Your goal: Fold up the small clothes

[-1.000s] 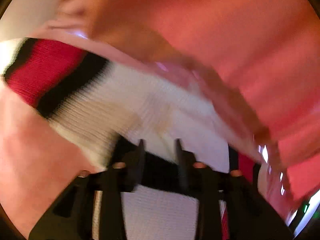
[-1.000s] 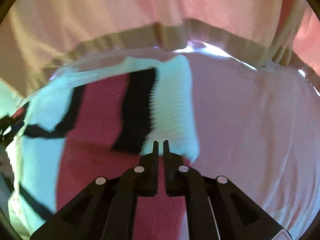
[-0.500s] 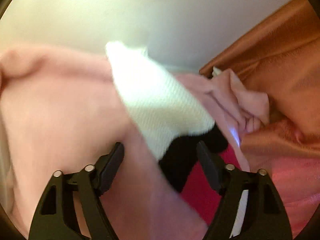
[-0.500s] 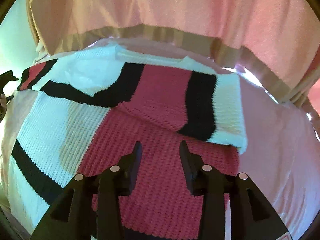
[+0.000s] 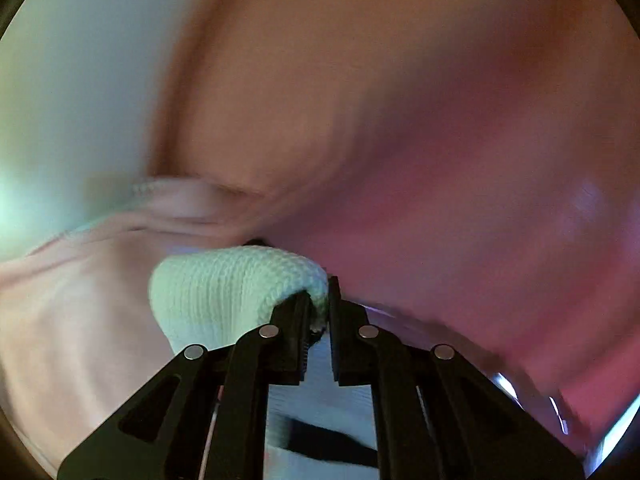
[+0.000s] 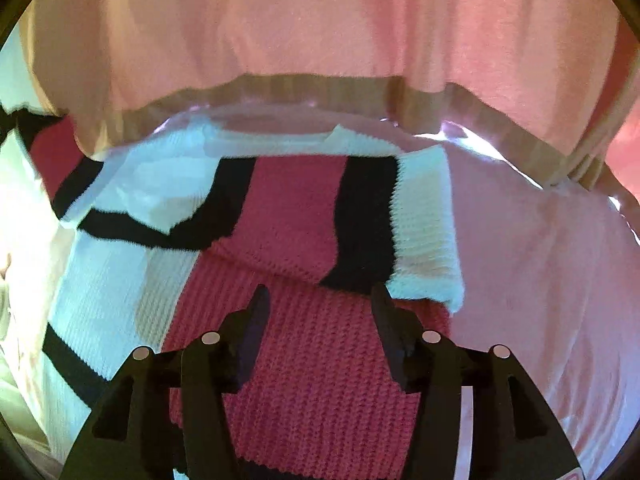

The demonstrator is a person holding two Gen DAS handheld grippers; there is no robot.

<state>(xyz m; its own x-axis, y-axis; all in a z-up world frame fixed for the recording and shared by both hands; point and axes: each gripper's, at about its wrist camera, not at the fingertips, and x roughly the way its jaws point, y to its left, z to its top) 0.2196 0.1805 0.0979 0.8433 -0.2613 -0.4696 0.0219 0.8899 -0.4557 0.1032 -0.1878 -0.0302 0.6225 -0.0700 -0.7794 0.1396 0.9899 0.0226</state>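
A knitted sweater (image 6: 320, 360) with red, black and white stripes lies on a pink cloth surface (image 6: 540, 280). One sleeve (image 6: 360, 216) is folded across its body. My right gripper (image 6: 318, 304) is open and empty just above the red part of the sweater. In the left wrist view, my left gripper (image 5: 319, 296) is shut on a white knitted edge of the sweater (image 5: 232, 292) and holds it up off the pink cloth (image 5: 80, 320). More white and black knit shows below the jaws.
A pink curtain-like cloth with a tan hem (image 6: 320, 84) hangs behind the sweater. In the left wrist view a pale wall (image 5: 80, 80) is at the left and blurred pink-orange fabric (image 5: 440, 140) fills the right.
My left gripper went from wide open to shut on the white edge of the sweater. My right gripper let go of the sleeve and opened wider; the sleeve now lies folded across the body.
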